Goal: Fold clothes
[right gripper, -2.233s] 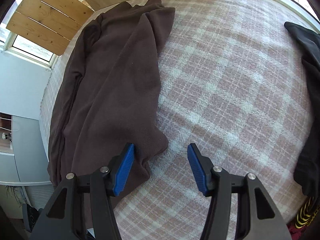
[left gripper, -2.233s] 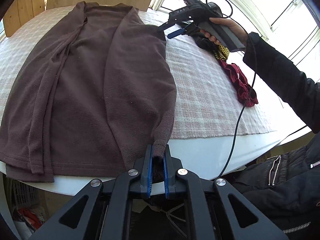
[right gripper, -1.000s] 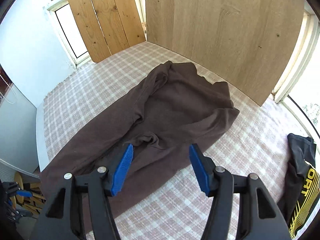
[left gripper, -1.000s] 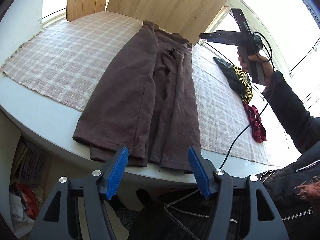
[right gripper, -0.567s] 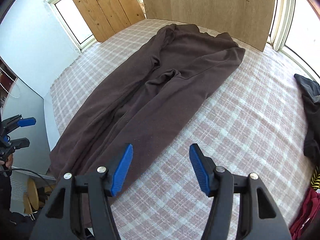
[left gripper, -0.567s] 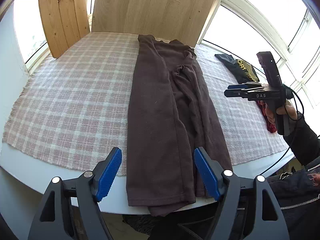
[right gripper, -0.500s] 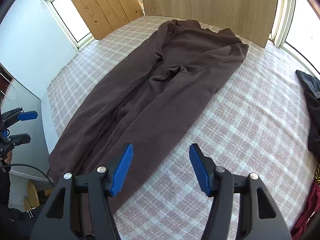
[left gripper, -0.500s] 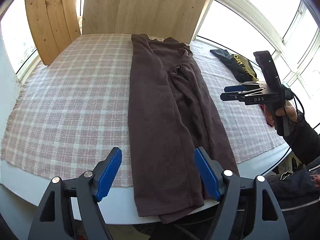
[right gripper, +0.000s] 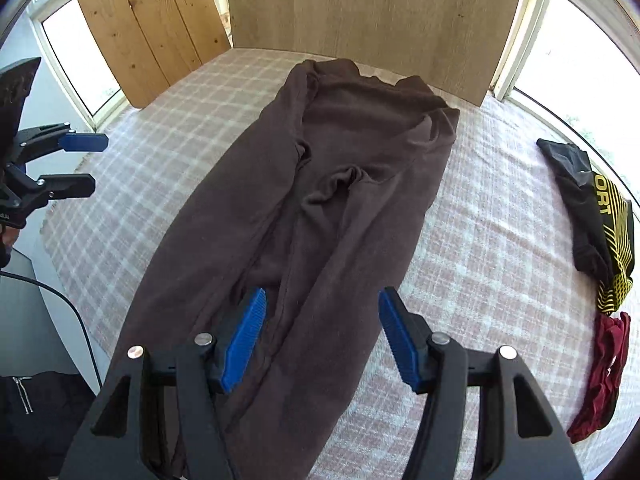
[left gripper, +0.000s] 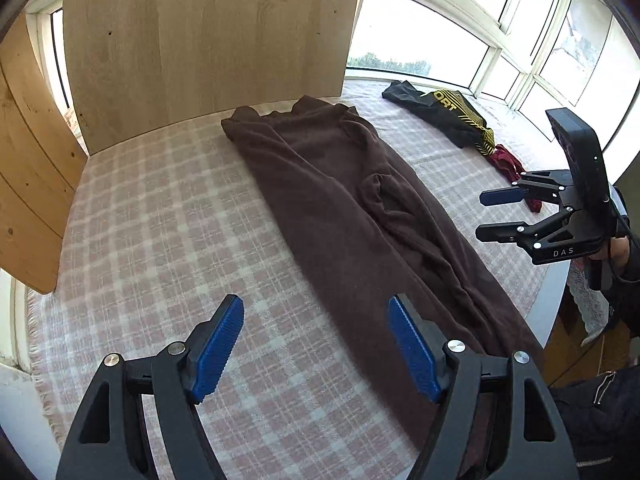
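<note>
- The brown garment (right gripper: 320,208) lies lengthwise on the checked cloth (left gripper: 160,216) that covers the surface, folded into a long narrow strip, its far end near the wooden board (left gripper: 208,40).
- Its near end reaches the surface's edge and hangs a little over it.
- A bunched crease sits along the middle of the garment.
- Left gripper (left gripper: 316,344): wide open, nothing between the blue pads; it hangs over the cloth, just beside the garment's left edge, one pad over the fabric's border.
- Right gripper (right gripper: 320,336): open about half way, holding nothing; it hovers above the garment's near half, both pads over the brown fabric and not pressing on it.
- A black and yellow garment (right gripper: 600,216) and a dark red one (right gripper: 604,368) lie at the right side of the surface, well apart from the brown one.
- Windows (left gripper: 420,40) stand behind the surface.
</note>
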